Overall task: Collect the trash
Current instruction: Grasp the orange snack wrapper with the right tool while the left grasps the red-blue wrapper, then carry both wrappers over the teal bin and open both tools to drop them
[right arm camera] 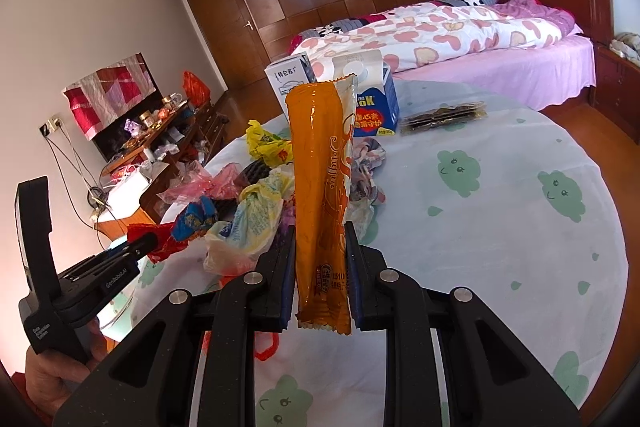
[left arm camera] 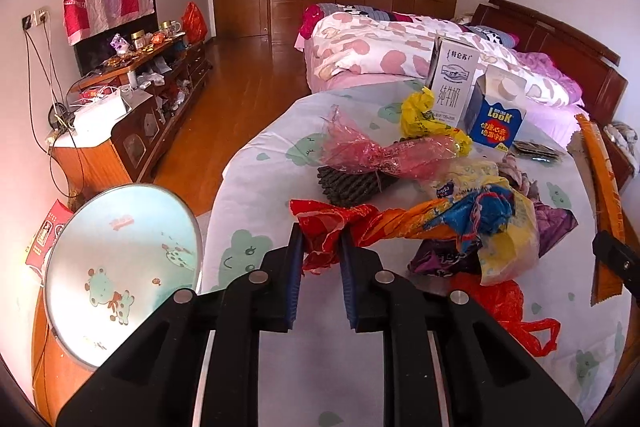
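Two grippers clamp trash: left gripper [left arm camera: 320,239] pinches the red-orange wrapper [left arm camera: 360,223] at the heap's near edge; right gripper [right arm camera: 320,239] grips an upright orange packet [right arm camera: 320,187] above the worktop [right arm camera: 500,227], bare rightward.

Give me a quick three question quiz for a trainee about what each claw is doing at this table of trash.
1. True or false: the right claw is shut on a tall orange wrapper.
2. The left claw pinches which item? A) white milk carton B) red and orange plastic bag C) blue carton
3. Fill in: the dark flat packets lie on the table beside the ____ carton.

Key: 1 true; 2 B; 3 blue
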{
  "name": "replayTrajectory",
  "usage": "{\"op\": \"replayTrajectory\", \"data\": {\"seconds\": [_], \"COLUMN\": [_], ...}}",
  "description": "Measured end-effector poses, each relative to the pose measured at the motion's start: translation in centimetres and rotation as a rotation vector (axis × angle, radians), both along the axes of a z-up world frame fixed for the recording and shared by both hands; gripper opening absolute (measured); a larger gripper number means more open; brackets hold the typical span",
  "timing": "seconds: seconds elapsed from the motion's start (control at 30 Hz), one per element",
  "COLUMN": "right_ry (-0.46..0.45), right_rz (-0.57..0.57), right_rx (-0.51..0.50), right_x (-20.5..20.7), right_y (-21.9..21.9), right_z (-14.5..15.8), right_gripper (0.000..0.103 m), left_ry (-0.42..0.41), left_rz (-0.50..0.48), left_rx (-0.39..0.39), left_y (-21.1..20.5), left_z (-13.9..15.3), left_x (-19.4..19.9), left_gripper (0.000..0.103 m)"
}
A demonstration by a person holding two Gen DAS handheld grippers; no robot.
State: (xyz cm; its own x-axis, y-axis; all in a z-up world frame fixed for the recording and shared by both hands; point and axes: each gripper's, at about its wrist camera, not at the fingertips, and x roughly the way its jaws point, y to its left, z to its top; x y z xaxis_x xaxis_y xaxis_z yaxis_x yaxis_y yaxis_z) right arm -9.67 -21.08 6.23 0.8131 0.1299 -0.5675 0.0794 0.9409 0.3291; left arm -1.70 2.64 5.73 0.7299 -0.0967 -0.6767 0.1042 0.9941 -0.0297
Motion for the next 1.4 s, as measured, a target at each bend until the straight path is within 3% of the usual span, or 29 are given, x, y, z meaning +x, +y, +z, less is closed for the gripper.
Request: {"op": "replayTrajectory", "data": {"seconds": [0.33, 0.67, 1.03, 1.4], "right_ry": [-0.041, -0.039, -0.013, 0.067], "right_rz": [0.090, 0.225, 0.351, 0.434], "right_rx": [-0.027, -0.045, -0.082, -0.100], "right_x": [-0.7, 0.8, 2.5, 5.4], "right_y": [3.7, 10.4, 18.4, 25.1], "right_z": [1.3, 2.3, 2.4, 0.2], "right_gripper": [0.023, 0.023, 0.023, 0.023], "left_ry": [-0.058, -0.102, -0.069, -0.019], "left_rz": [0.156, 0.293, 0.481, 0.562], "left_rx": [0.072, 0.090, 0.102, 0.109], "left_y": [5.3, 11.4, 17.8, 21.4], "left_z": [2.3, 3.5, 2.0, -0.1], "left_x": [-3.0, -4.6, -4.5, -3.6], "left_gripper": [0.018, 0.018, 0.018, 0.018]}}
